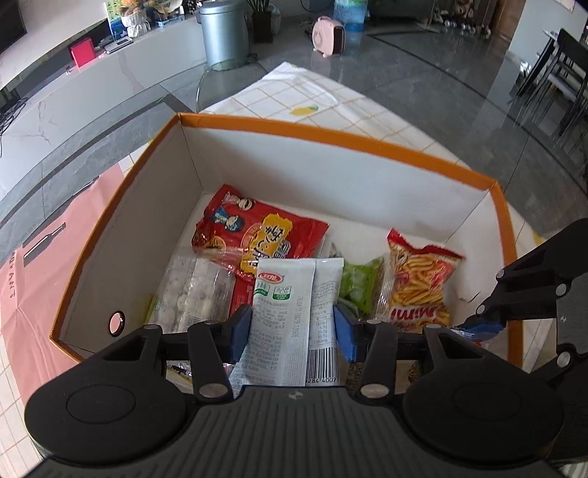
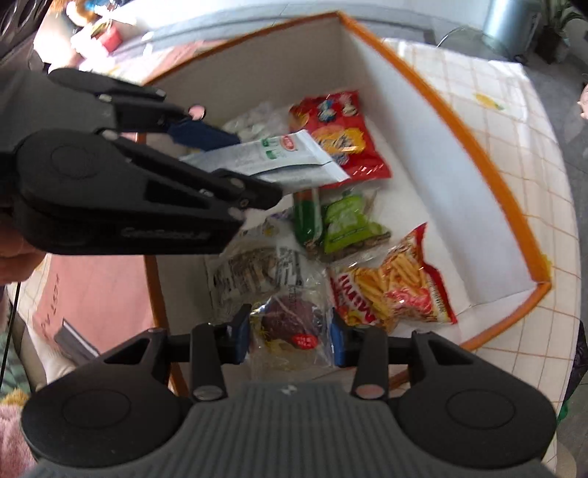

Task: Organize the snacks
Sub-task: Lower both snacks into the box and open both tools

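Observation:
An orange-rimmed white box (image 1: pixel 330 136) holds several snacks: a red packet (image 1: pixel 257 231), a fries packet (image 1: pixel 419 279), a green packet (image 1: pixel 358 283) and a clear bag of white pieces (image 1: pixel 191 294). My left gripper (image 1: pixel 292 331) is shut on a white carton pouch (image 1: pixel 290 312) and holds it above the box; it also shows in the right wrist view (image 2: pixel 279 161). My right gripper (image 2: pixel 290 340) is shut on a clear bag with a dark pastry (image 2: pixel 290 323) over the box's near corner. The box shows there too (image 2: pixel 459 121).
The box stands on a checked tablecloth (image 1: pixel 294 95) beside a pink sheet (image 1: pixel 55 264). Beyond the table are a grey floor, a grey bin (image 1: pixel 224 33), a pink heater (image 1: pixel 329 35) and black chairs (image 1: pixel 558 73). A seed packet (image 2: pixel 253 272) lies in the box.

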Tool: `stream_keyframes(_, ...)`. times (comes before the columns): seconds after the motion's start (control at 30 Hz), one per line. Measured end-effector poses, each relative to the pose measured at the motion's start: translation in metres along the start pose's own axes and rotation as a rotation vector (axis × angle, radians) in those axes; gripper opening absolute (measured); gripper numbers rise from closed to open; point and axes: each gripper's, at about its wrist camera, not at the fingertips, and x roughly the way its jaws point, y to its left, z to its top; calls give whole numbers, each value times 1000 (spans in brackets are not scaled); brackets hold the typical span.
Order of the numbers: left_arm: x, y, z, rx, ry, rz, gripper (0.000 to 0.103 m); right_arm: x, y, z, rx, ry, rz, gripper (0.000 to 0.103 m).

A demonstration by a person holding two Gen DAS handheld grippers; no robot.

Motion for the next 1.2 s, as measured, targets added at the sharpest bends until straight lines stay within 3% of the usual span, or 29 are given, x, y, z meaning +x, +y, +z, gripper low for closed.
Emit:
stream_keyframes(0.2, 9, -6, 1, 84, 30, 71, 55, 11, 3, 10, -54, 51, -49, 39)
stream_keyframes(0.4, 16, -1, 2, 88, 38, 48, 56, 21, 4, 12, -68, 97, -76, 39)
stream_keyframes(0.73, 6, -2, -2, 95, 9, 45, 65, 28, 6, 15, -62, 97, -96, 42)
stream_keyframes(0.9, -9, -3, -6, 94, -16, 52, 70, 18, 9, 13, -56, 83, -115, 42)
stream_keyframes(1.0, -26, -4, -8, 95, -41, 66, 70, 6, 10, 12, -36, 68, -123, 54)
stream_keyframes(1.2, -72, -3, -19, 75, -124, 112, 72, -31, 24, 5, -26, -13, -151, 57)
